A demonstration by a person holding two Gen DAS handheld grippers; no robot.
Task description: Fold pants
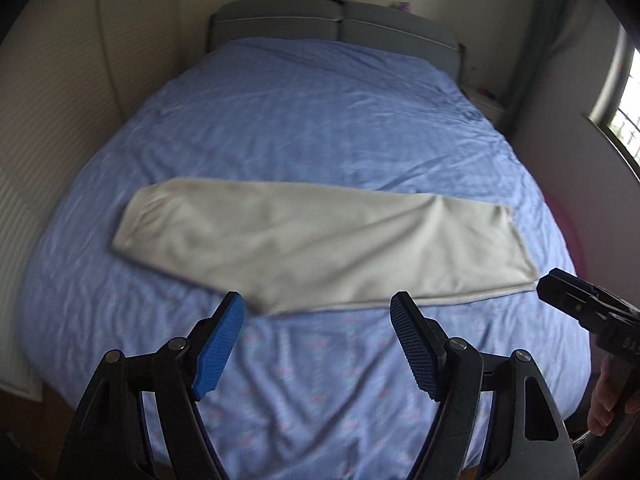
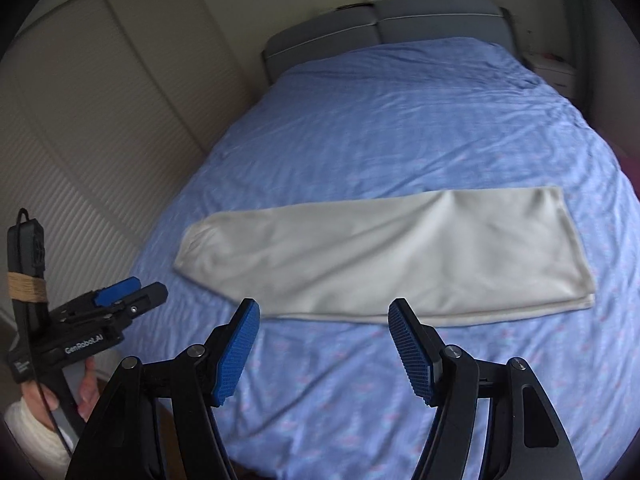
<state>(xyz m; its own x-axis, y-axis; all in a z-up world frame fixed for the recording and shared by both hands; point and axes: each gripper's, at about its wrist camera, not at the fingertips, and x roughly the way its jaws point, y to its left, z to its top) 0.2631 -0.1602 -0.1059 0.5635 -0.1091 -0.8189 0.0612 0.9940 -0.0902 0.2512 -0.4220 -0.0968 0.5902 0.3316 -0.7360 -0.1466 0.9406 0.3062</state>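
We saw the pants (image 1: 320, 240) lying flat across the bed (image 1: 312, 120), folded into one long pale strip, near the foot end. Our left claw (image 1: 318, 344) was open, with nothing between its blue pads (image 1: 218, 354). It hung over the blue sheet, just short of the pants. Our right claw (image 2: 324, 346) was open too and held nothing. Nothing lay between the claws and the pants. A grey headboard (image 2: 384, 28) stood at the far end. A slatted cupboard wall (image 2: 100, 120) ran along one side. A small white nightstand (image 2: 556, 68) and a window (image 1: 624, 120) were on the other side.
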